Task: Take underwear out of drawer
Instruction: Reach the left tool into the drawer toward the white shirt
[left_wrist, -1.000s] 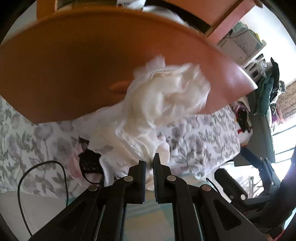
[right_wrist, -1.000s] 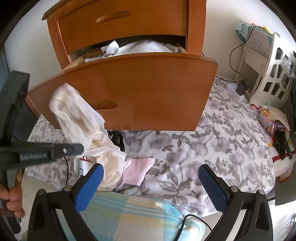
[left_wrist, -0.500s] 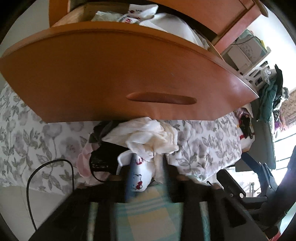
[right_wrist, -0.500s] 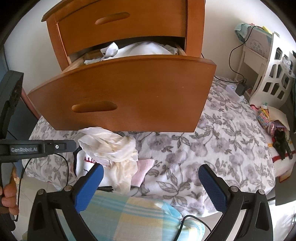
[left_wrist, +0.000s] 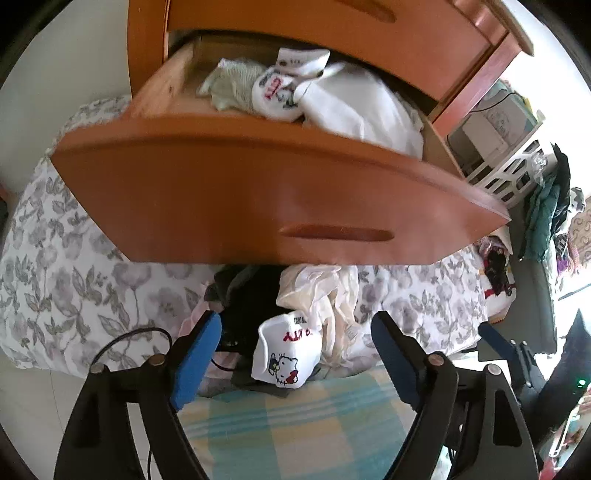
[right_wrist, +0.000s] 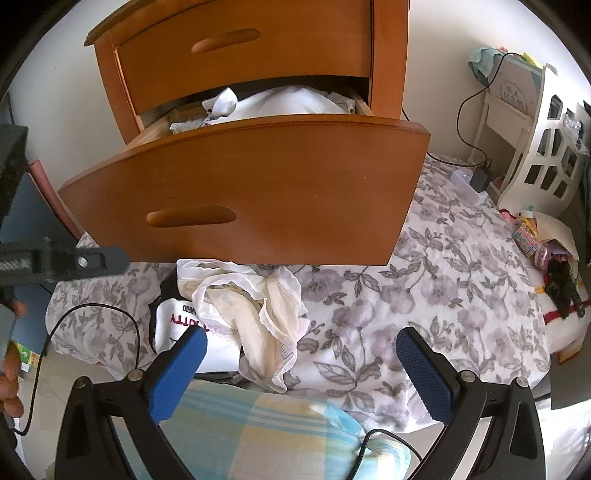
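Note:
The wooden drawer stands pulled out over the bed, with white and pale green garments inside. Below its front, a cream lace-edged underwear lies crumpled on a pile, partly over a white cartoon-print underwear. My left gripper hangs above this pile; its jaws are opening and nothing is between the pads. One of its fingers shows at the left of the right wrist view. My right gripper stays open and empty over the bed.
The bed's floral sheet spreads to the right. A blue and yellow checked cloth lies nearest me. A black cable loops at the left bed edge. A shut upper drawer sits above; a white shelf stands at the right.
The left gripper was shut on the cream underwear held up before the drawer front. It has opened, the underwear dropped onto the pile, and the gripper rose. The right gripper kept still.

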